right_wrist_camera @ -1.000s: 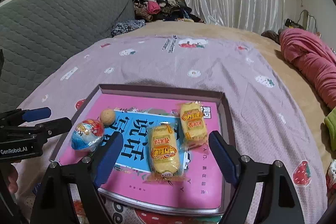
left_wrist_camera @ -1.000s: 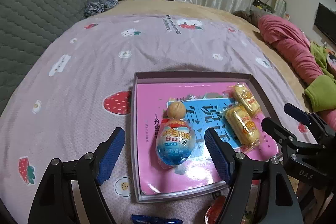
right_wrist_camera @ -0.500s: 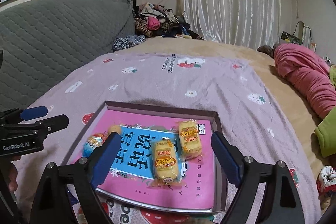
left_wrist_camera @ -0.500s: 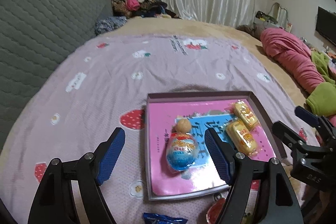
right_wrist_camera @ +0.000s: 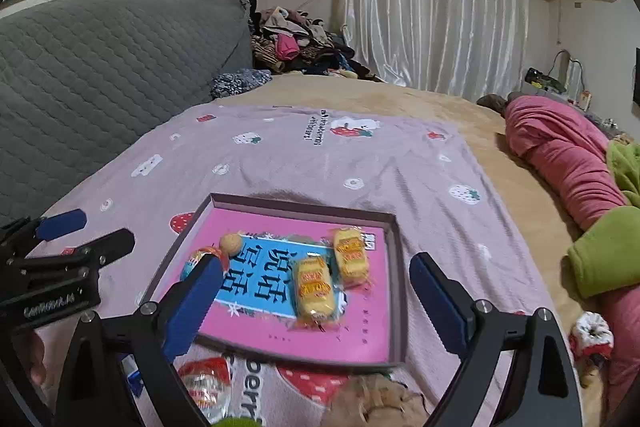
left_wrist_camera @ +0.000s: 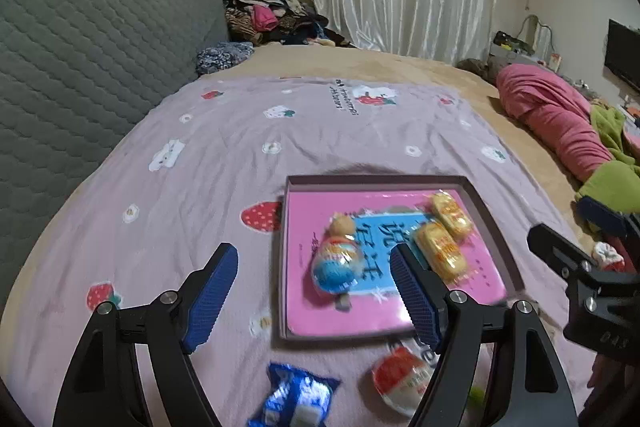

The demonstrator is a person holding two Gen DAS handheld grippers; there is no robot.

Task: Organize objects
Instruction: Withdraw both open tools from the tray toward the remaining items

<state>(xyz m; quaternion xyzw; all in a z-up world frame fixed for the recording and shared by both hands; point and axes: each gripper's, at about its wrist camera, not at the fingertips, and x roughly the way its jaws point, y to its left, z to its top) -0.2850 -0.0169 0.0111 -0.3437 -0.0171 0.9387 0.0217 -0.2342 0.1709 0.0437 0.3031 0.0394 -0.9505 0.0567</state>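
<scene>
My left gripper (left_wrist_camera: 314, 301) hangs above the lilac bedsheet (left_wrist_camera: 224, 163) with its jaws spread wide and nothing between them; my right gripper (right_wrist_camera: 316, 301) is spread wide too and holds nothing. On the side of my left tool I read "GenRobot.AI", a little blurred.

The shallow box (right_wrist_camera: 394, 267) lies near the front edge of the sheet. Its pink bottom carries a blue panel with large Chinese characters that I cannot read. Inside, at the left side, the blue egg-shaped snack (left_wrist_camera: 334, 267) touches the small round ball (left_wrist_camera: 342, 225); at the right side two yellow cake packets (right_wrist_camera: 314, 285) lie just beside each other, their red labels too blurred to read.

Outside the box, at its front edge, lie a blue wrapped sweet (left_wrist_camera: 296, 397) and a red-and-white egg snack (left_wrist_camera: 402, 381). At the far end the sheet shows a print like "strawberries".

The far and left parts of the sheet are open. Compared with one second ago, both grippers have pulled back and the box looks smaller.
</scene>
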